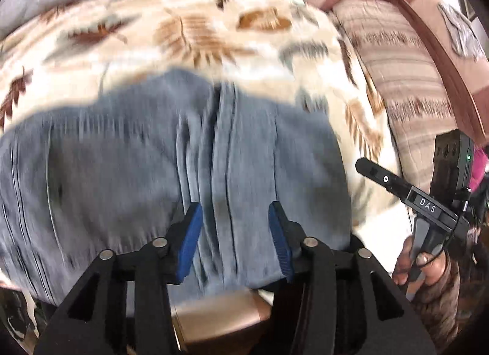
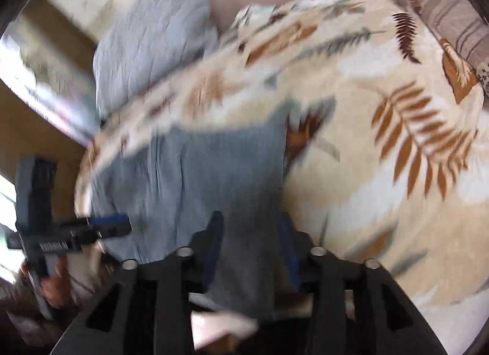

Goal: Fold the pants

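Observation:
Blue-grey pants (image 1: 122, 156) lie folded and flat on a leaf-patterned blanket (image 1: 214, 34), with creases down the middle. My left gripper (image 1: 235, 232) hovers over their near edge, blue pads apart, cloth showing between them untouched. In the right wrist view the pants (image 2: 214, 165) reach from the centre to the bed's left edge. My right gripper (image 2: 252, 248) is open over their near right corner, and a strip of the cloth runs down between its jaws. The left gripper (image 2: 122, 225) sits at the pants' left side. The right gripper (image 1: 363, 167) is beside the pants' right edge, held by a hand (image 1: 428, 263).
A blue-grey pillow (image 2: 146, 34) rests at the far left of the bed. A striped cushion (image 1: 397, 64) leans against the brown headboard (image 1: 428, 18) on the right. The blanket (image 2: 382, 156) spreads wide to the right of the pants. The bed's edge is just below both grippers.

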